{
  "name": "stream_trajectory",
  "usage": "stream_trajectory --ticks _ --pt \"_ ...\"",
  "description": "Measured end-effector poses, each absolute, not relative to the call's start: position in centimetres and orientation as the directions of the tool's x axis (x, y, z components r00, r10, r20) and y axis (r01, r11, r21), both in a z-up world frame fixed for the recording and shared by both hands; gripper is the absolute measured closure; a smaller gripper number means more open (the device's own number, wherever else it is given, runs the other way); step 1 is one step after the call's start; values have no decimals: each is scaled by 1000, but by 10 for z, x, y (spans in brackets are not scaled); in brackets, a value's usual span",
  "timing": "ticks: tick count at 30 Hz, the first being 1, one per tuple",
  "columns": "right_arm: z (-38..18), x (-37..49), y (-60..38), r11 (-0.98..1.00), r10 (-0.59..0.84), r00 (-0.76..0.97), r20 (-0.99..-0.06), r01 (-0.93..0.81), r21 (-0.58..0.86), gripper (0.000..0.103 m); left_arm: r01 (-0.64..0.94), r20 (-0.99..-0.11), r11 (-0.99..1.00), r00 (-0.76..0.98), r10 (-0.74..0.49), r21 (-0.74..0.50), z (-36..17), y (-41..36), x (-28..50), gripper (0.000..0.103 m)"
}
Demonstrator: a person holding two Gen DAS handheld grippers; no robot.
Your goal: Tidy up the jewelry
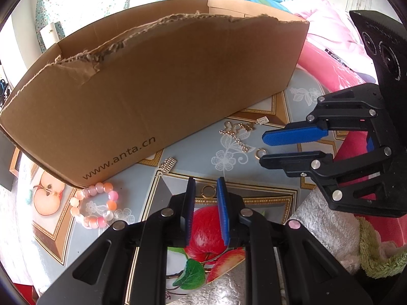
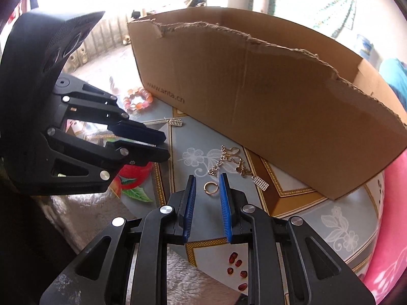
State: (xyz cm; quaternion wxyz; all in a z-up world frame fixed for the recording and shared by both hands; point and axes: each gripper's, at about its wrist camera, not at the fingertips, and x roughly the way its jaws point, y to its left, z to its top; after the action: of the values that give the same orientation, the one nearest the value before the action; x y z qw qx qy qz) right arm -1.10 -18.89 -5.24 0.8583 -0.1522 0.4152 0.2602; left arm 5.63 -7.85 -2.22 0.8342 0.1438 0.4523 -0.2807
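Directly ahead of the right hand-held gripper (image 2: 206,178), a small gold metal ring (image 2: 210,188) lies flat on the table (image 2: 343,228), just beyond the parted, empty jaws. The left hand-held gripper (image 1: 205,180), equally released, hovers over a second ring.

Each wrist camera looks steeply down along its own fingers, close over the table (image 1: 254,106). Both views share the box (image 1: 157,89), chain (image 2: 226,160) and each other's gripper at frame edge.
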Motion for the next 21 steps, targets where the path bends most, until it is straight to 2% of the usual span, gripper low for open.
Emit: stream_trajectory --ticks 7,9,12,21 --pt "-58 -3 -183 751 326 474 -818 -655 -81 83 604 -835 797 432 -340 -12 -23 -79 57 86" --pt "-57 -2 -185 739 327 466 -822 -668 -85 86 608 -835 794 433 -340 -9 -23 -79 57 86" --pt "-56 3 -188 729 348 438 -829 -682 -54 93 613 -834 790 434 -341 -4 -23 -80 57 86" --pt "-55 20 -211 789 384 437 -813 -612 44 94 613 -832 790 436 -343 -4 -23 -82 58 86"
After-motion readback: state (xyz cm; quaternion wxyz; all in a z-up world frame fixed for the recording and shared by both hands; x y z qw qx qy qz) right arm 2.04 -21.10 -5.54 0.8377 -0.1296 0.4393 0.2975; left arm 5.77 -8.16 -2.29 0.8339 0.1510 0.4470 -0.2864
